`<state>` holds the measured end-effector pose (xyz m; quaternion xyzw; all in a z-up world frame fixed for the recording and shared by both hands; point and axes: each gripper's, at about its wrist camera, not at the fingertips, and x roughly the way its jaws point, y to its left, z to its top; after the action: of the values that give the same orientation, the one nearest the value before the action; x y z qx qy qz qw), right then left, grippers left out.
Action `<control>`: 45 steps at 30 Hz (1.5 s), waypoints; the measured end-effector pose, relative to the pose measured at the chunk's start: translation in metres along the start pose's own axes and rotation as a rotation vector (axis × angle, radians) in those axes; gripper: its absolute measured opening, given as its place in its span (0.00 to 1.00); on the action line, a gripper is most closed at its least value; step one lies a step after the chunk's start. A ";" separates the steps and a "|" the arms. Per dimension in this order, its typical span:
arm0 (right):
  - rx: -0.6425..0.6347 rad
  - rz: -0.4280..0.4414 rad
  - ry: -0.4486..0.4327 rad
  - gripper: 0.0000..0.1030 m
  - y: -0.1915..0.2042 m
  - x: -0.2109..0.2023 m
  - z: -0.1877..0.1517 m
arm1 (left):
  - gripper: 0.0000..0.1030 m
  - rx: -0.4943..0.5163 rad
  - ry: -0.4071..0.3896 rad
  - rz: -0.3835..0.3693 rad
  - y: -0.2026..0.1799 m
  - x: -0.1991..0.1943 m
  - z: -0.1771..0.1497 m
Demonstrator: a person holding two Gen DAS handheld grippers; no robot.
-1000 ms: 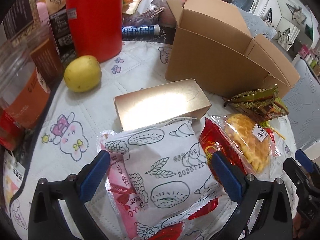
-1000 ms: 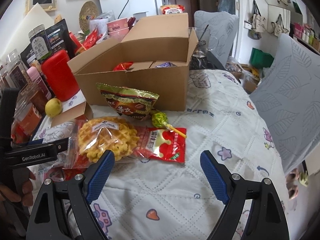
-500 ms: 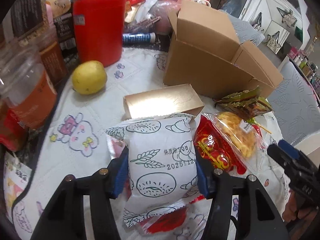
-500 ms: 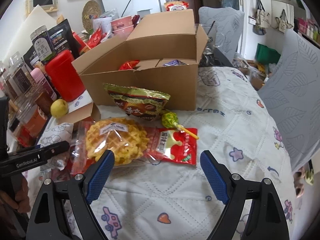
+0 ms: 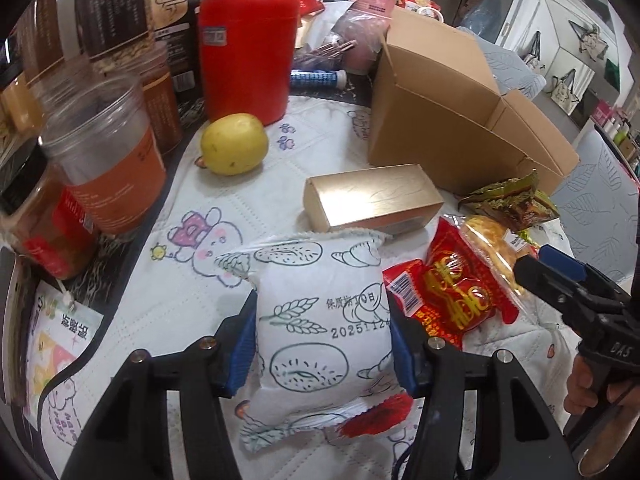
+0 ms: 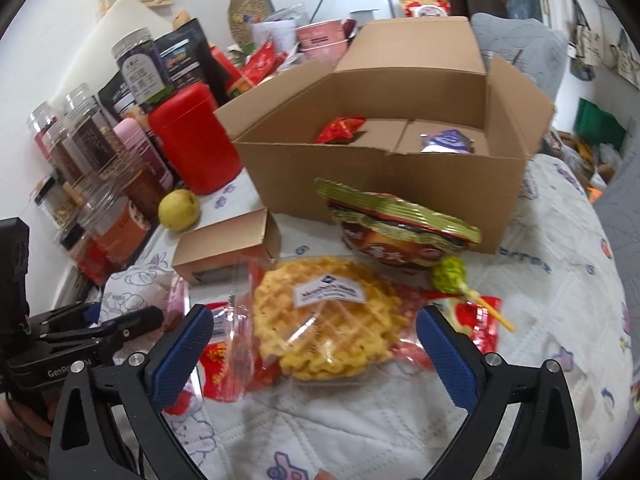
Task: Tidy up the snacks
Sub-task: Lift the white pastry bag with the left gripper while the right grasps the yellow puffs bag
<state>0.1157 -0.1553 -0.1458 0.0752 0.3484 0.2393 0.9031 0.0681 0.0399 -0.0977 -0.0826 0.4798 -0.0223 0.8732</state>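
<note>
The left gripper (image 5: 322,340) is clamped across the middle of a white bread packet (image 5: 320,320) printed with pastry drawings, both blue pads pressing its sides. The packet sits on the quilted tablecloth (image 5: 224,216), just in front of a gold carton (image 5: 372,200). It looks puffy, light and soft: the film dents where the pads bite, so the air cushion probably carries the grip and a harder squeeze could crush the bread. The mid-body hold seems sensible; the crimped ends would likely slip.

To its right lie a red snack packet (image 5: 452,300) and a wrapped waffle (image 6: 328,320), touching each other. The right gripper (image 6: 316,352) hangs with jaws spread wide around the waffle, pads clear of the wrapper on both sides. The waffle is probably stiff but brittle, its clear wrap slick, so a gentle hold across the disc suits it.

The left wrist view shows the grip on the bread packet but only the closed outside of the cardboard box (image 5: 440,120). The right wrist view looks into the box (image 6: 400,128), where a red packet (image 6: 340,128) and a purple-white packet (image 6: 446,142) already lie with room to spare, and shows a lollipop (image 6: 452,276) beside a green-edged packet (image 6: 400,228).
</note>
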 end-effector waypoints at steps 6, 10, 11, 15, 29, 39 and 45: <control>-0.041 -0.051 0.038 1.00 0.002 0.022 0.001 | 0.54 -0.003 0.006 -0.001 0.003 0.003 -0.002; -0.058 -0.056 0.050 1.00 -0.004 0.029 0.000 | 0.54 0.004 0.008 0.001 0.002 0.007 -0.002; -0.059 -0.056 0.054 1.00 -0.006 0.030 0.000 | 0.54 0.006 0.014 0.001 0.002 0.009 -0.002; -0.053 -0.077 0.080 1.00 -0.007 0.034 0.004 | 0.54 -0.001 0.036 0.012 0.003 0.016 -0.002; -0.025 -0.259 0.071 1.00 -0.014 0.033 -0.011 | 0.54 -0.008 0.044 0.015 0.006 0.031 -0.003; 0.009 -0.247 -0.007 0.66 -0.021 0.009 -0.027 | 0.52 -0.007 0.015 -0.022 0.007 0.013 -0.010; 0.057 -0.197 -0.035 0.57 -0.019 -0.012 -0.039 | 0.52 0.010 -0.023 -0.055 0.000 -0.007 -0.012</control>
<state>0.0891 -0.1789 -0.1737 0.0704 0.3448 0.1379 0.9258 0.0545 0.0392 -0.0978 -0.0916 0.4673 -0.0479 0.8780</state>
